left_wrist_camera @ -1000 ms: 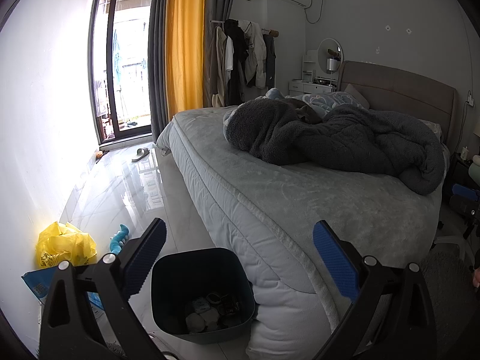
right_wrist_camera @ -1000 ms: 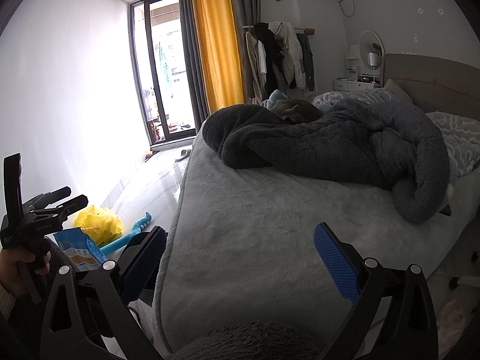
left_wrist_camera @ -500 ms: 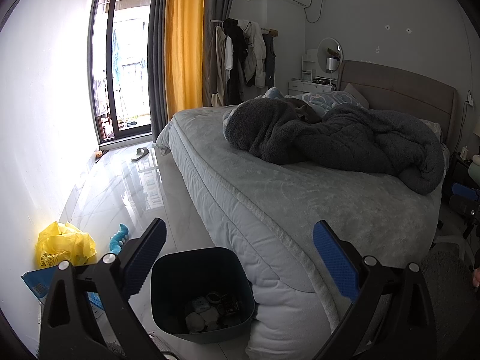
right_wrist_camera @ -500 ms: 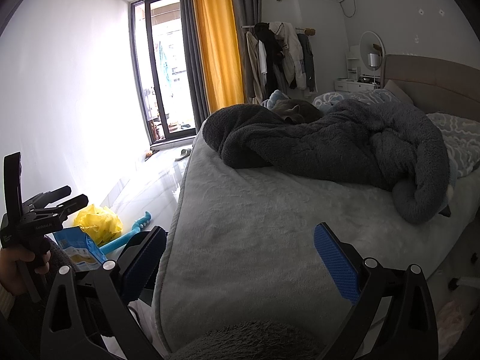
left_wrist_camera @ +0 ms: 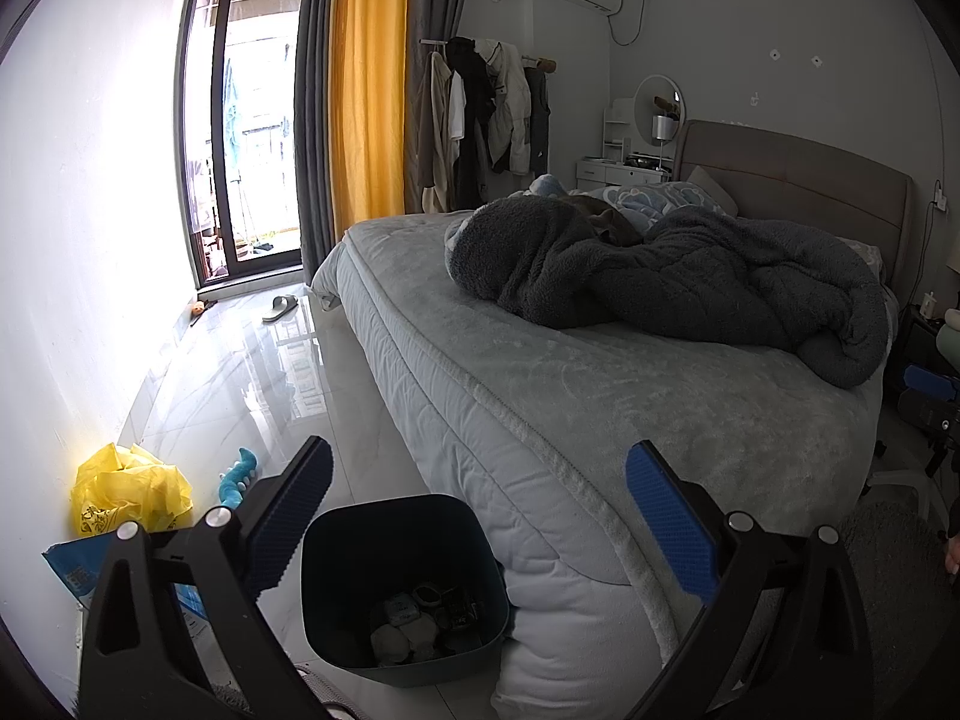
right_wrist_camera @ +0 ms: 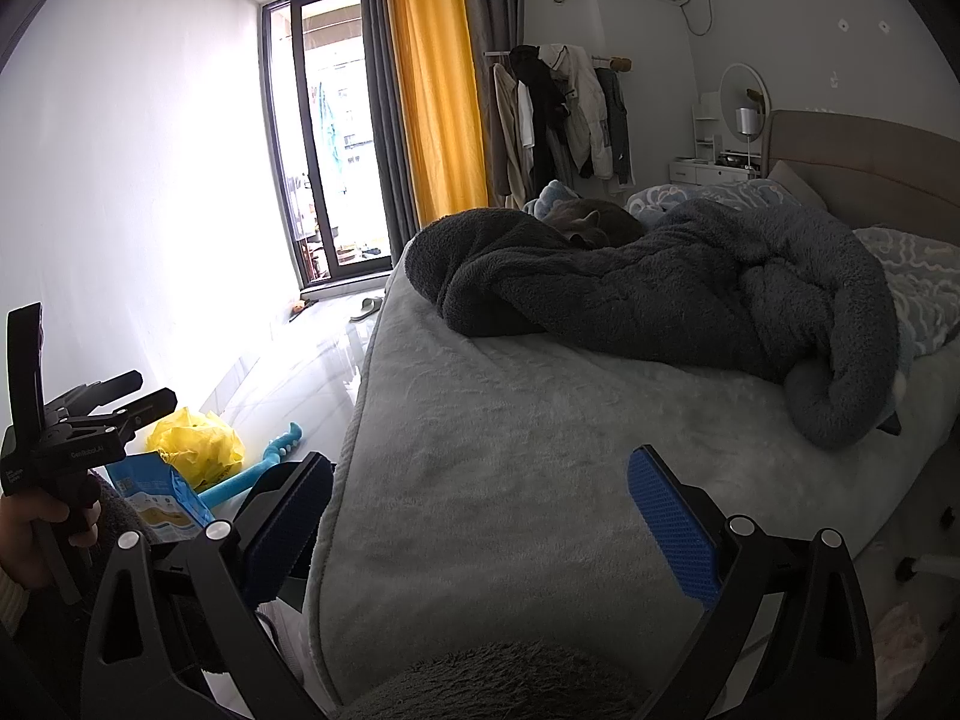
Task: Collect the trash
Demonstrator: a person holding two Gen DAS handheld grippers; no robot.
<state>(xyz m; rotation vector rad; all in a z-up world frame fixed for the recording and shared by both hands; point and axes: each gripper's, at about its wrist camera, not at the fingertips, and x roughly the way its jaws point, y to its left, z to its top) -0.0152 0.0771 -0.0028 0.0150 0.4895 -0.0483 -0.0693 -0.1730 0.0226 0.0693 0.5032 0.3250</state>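
You see a glossy, marbled white tile floor (left_wrist_camera: 252,372) at left, a matt dark-blue plastic bin (left_wrist_camera: 402,546) below, crinkled yellow plastic bag (left_wrist_camera: 129,495), and fuzzy dark-grey fleece blanket (left_wrist_camera: 672,276).

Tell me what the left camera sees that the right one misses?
Only the left view shows the inside of the bin, with trash at its bottom. Only the right view shows the cat curled on the bed, and the hand holding the left tool. Both show the bed, yellow bag and blue packet.
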